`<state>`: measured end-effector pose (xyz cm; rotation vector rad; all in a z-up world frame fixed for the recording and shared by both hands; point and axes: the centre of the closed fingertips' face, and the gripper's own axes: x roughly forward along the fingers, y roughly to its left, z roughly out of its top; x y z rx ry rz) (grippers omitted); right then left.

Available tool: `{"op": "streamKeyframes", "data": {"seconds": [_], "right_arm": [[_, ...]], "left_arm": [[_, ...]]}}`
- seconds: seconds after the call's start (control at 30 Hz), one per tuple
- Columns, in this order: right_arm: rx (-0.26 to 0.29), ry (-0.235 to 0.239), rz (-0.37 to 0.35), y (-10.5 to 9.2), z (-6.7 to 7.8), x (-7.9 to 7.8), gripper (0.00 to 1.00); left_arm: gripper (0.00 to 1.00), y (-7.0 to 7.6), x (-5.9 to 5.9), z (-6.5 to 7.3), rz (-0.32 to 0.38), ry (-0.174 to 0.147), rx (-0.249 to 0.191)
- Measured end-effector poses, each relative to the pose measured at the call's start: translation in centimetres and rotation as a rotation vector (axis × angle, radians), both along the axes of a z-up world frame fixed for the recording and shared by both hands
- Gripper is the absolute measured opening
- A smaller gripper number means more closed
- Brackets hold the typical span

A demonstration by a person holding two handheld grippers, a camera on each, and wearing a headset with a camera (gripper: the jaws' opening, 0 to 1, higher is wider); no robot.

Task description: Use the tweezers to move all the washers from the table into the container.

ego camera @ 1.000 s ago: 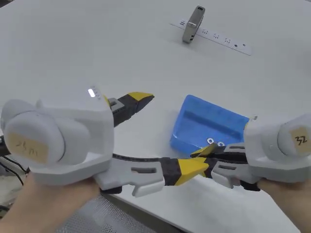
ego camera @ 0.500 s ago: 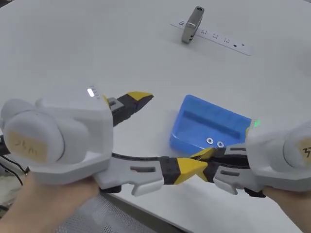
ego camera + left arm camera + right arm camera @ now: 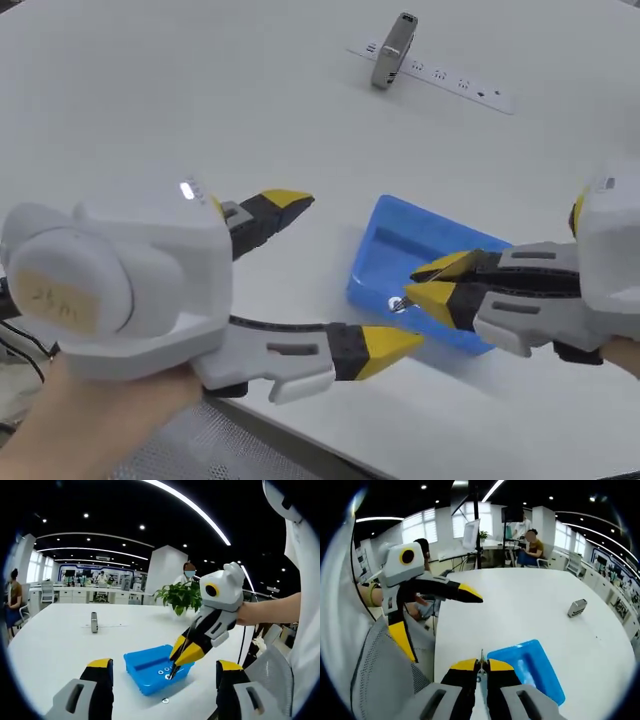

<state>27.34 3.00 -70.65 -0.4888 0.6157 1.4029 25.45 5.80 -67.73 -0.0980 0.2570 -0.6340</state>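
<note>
Over the last second the right gripper (image 3: 418, 283) rises from the near rim of the blue container (image 3: 440, 245) and swings toward 1 o'clock in the head view; its fingers are pinched tight on the tweezers (image 3: 173, 667), as they were. The tweezer tips now dip inside the container at its near-left corner, where a second ago they sat lower, at the outer edge. The two washers (image 3: 160, 671) that lay in plain sight on the container floor in the head view are now behind the right gripper's fingers there; the left gripper view shows them resting on that floor, at about 11 o'clock of the tweezer tips. A small grey ring sits at the tips in the head view; we cannot tell whether it is gripped or already let go. The left gripper (image 3: 345, 272) has not shifted; its fingers stand wide apart, holding nothing, at 9 o'clock of the container.

We read this as a delivery under way, with the carry finished and the release at hand. One more washer (image 3: 165, 700) lies on the white surface (image 3: 200, 100) just outside the container, at 6 o'clock of it in the left gripper view; so we judge the task close to done but not finished.
</note>
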Motion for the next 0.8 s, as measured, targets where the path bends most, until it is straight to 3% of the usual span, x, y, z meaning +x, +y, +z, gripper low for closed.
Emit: {"op": "streamKeyframes", "data": {"seconds": [0.27, 0.37, 0.47, 0.63, 0.73, 0.8], "right_arm": [[-0.001, -0.048, -0.107, -0.1, -0.2, 3.8, 0.03], [-0.029, -0.048, -0.153, -0.3, -1.2, 5.1, 0.03], [-0.054, -0.032, -0.183, -0.5, -2.5, 6.0, 0.03], [-0.055, 0.062, -0.235, -0.6, -4.7, 6.5, 0.03], [-0.087, 0.073, -0.257, -1.1, -6.0, 6.8, 0.03], [-0.063, 0.102, -0.282, -1.1, -6.4, 6.8, 0.03]], "left_arm": [[0.85, 0.1, 0.0, 0.0, 0.002, 0.001, 0.0], [0.85, 0.1, 0.0, -0.1, 0.0, 0.002, 0.002], [0.85, 0.0, 0.0, -0.1, -0.001, 0.003, 0.003], [0.85, 0.0, 0.0, -0.1, -0.004, 0.004, 0.003], [0.85, -0.2, -0.1, -0.1, -0.014, 0.005, 0.005], [0.85, -0.3, -0.2, -0.2, -0.017, 0.007, 0.011]]}}
